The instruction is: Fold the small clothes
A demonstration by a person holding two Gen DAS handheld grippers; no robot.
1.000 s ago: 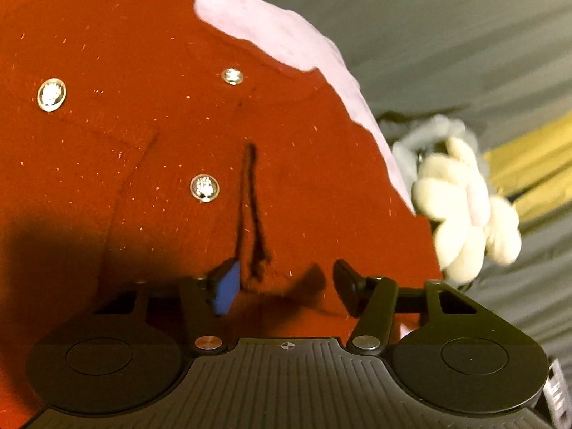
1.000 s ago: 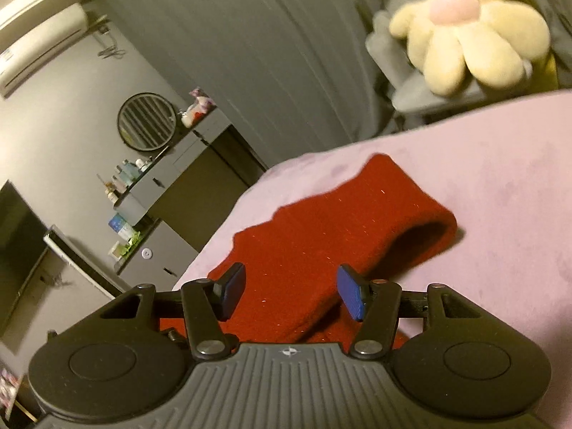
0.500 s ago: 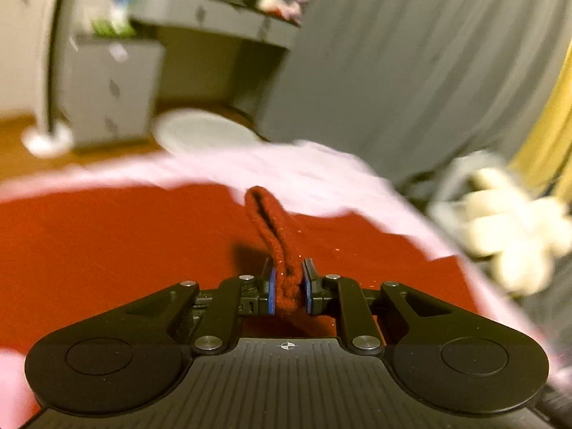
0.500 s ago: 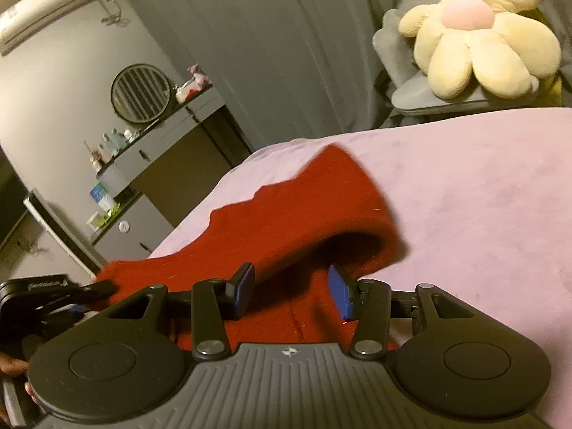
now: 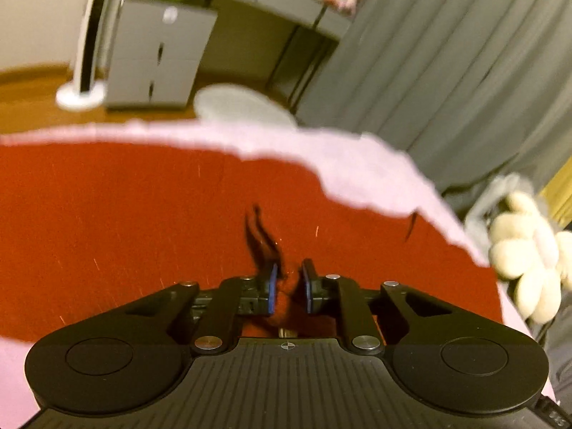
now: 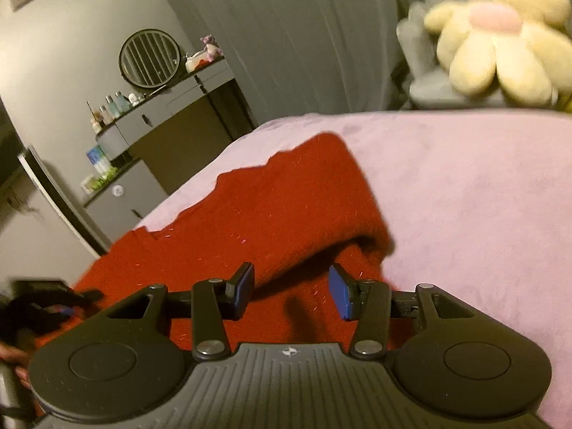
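A red knitted cardigan (image 5: pixel 143 232) lies spread on a pink blanket (image 5: pixel 357 164). My left gripper (image 5: pixel 290 286) is shut on a pinched fold of the red knit, which shows between its blue pads. In the right wrist view a red sleeve (image 6: pixel 286 214) is folded over, and its lower edge hangs between the pads of my right gripper (image 6: pixel 292 287). Those jaws are closing, and the pads stand clear of the knit on both sides. The left gripper (image 6: pixel 53 304) shows blurred at the far left, over the cardigan's edge.
A cream flower plush (image 6: pixel 500 46) sits on a grey chair beyond the blanket's far edge. Grey curtains hang behind it. A grey dresser (image 6: pixel 161 118) with a round mirror and bottles stands at the left. A white round stool (image 5: pixel 243 107) is past the bed.
The left gripper shut on a fold of the cardigan and rose, its view tilting up to the room. The right jaws narrowed around the sleeve, which folded over toward the cardigan.
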